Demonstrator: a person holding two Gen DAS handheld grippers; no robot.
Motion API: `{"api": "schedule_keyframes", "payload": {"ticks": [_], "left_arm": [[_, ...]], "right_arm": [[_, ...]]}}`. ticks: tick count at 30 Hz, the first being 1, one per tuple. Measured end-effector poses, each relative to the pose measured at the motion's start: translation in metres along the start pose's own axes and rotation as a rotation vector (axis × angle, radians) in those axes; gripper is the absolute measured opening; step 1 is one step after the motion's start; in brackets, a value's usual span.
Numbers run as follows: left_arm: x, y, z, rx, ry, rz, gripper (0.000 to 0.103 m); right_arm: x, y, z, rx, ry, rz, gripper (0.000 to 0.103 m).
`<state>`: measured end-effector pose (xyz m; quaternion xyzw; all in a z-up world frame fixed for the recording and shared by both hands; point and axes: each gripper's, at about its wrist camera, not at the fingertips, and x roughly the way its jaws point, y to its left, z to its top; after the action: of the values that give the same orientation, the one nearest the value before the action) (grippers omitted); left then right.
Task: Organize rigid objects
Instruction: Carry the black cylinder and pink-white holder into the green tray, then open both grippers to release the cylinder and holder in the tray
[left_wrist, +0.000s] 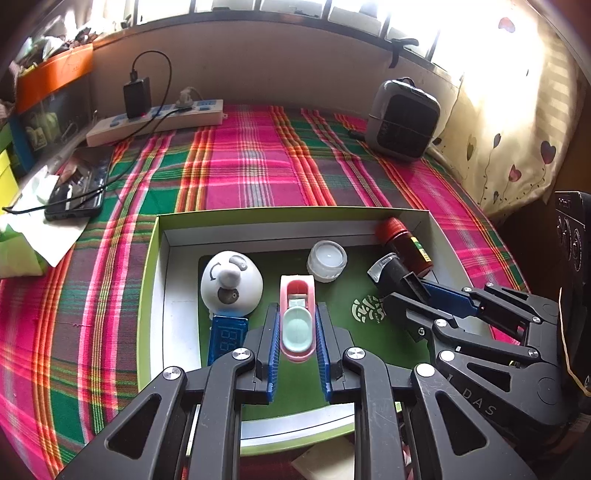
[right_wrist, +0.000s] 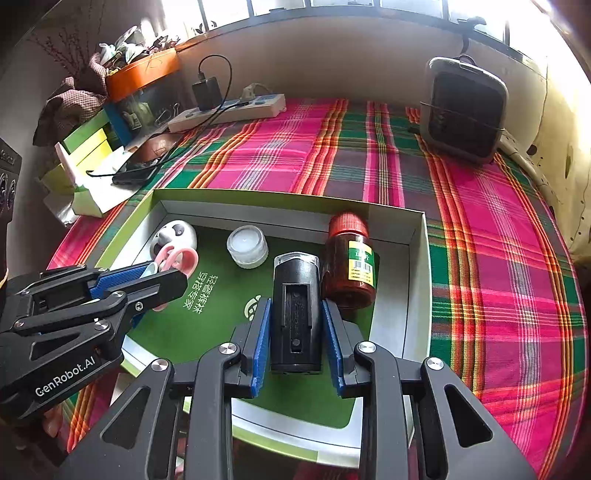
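Presently, a plaid cloth (left_wrist: 258, 166) of pink, green and orange covers the work surface, which runs back to a pale wall under a bright barred window. A white power strip (left_wrist: 155, 122) with a black charger (left_wrist: 137, 96) plugged in lies along the wall at the left; a phone (left_wrist: 75, 195) rests nearer, beside stacked coloured boxes. A grey heater (left_wrist: 404, 120) stands at the far right, next to a heart-print curtain (left_wrist: 517, 129).

A shallow green-rimmed box (left_wrist: 147, 295) sits centrally on the cloth. Inside it: a panda-faced white item (left_wrist: 231, 286), a clear lidded jar (left_wrist: 327, 260) and a red-capped bottle (right_wrist: 349, 258) lying against the right wall.

The left gripper (left_wrist: 297, 321) is closed on a pink dispenser (left_wrist: 297, 321) over the box floor. The right gripper (right_wrist: 295, 328) clasps a black cylindrical device (right_wrist: 295, 314), touching the bottle.
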<state>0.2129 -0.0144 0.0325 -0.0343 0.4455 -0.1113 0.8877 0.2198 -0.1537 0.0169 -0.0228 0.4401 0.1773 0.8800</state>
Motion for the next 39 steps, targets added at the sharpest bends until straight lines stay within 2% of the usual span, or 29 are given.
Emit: {"api": "schedule_keyframes", "payload": {"ticks": [11,39], "left_arm": [[0.01,-0.003,0.003,0.017,0.01,0.023,0.017],[0.026,0.002,0.011,-0.003,0.021,0.048,0.018]], "right_arm": [[0.005,0.0,0.001,-0.026,-0.01,-0.045,0.029],[0.005,0.0,-0.001,-0.031,-0.025,-0.063,0.029]]}}
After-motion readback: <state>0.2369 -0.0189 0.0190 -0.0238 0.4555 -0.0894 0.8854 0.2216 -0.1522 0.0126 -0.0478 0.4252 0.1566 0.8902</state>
